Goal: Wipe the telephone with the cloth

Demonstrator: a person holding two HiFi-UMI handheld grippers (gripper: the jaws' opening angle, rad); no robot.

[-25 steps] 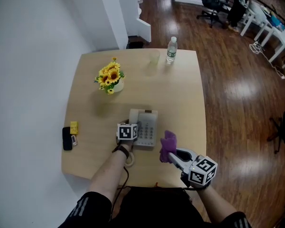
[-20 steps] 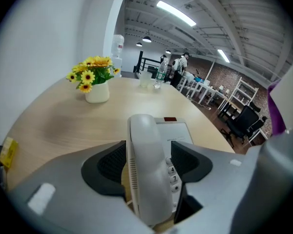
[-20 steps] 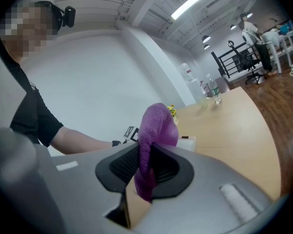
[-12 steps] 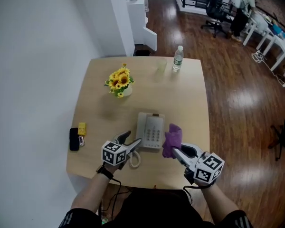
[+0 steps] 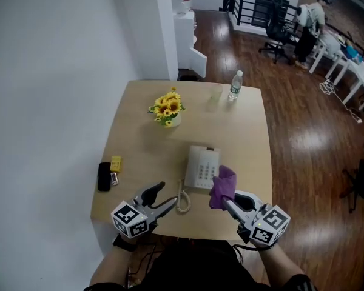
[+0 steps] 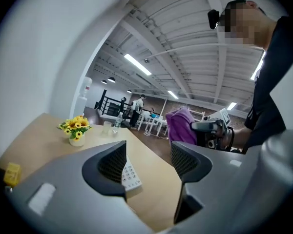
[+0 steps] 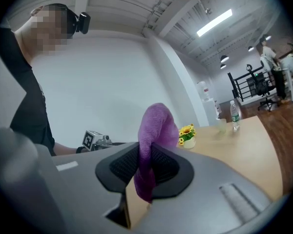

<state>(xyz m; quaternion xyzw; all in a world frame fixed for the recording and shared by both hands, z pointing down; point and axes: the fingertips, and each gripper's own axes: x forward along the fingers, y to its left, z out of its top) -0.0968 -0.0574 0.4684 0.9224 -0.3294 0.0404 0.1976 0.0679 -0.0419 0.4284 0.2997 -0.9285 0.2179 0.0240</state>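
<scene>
Head view with both gripper views. The telephone (image 5: 201, 167) lies flat on the table (image 5: 249, 144), in the near half and slightly toward the right edge, its keypad facing up. A coiled cord (image 5: 183, 200) lies on the table at its near left corner.

The right gripper (image 5: 228, 203) is over the near edge of the table, just beyond the telephone's near right corner. Its jaws are pressed onto the purple cloth (image 5: 222, 187). In the right gripper view the cloth (image 7: 156, 130) is pinched between the two pads of that gripper (image 7: 145, 167), with one fold standing above them and a short tail hanging below. From the head view the free part of the cloth overlaps the telephone's near right corner; whether it touches the casing cannot be told.

The left gripper (image 5: 165, 194) is over the near edge to the left of the telephone, with the cord between its tips and the handset body. Its jaws (image 6: 147, 162) are spread with nothing between them; the telephone (image 6: 129, 174) shows beyond the gap, apart from both pads.

A pot of sunflowers (image 5: 167, 109) stands toward the far left corner, and a water bottle (image 5: 235, 85) and a clear cup (image 5: 215, 94) stand at the far edge. A yellow item (image 5: 116, 163) and a black item (image 5: 104, 176) lie by the left edge.
</scene>
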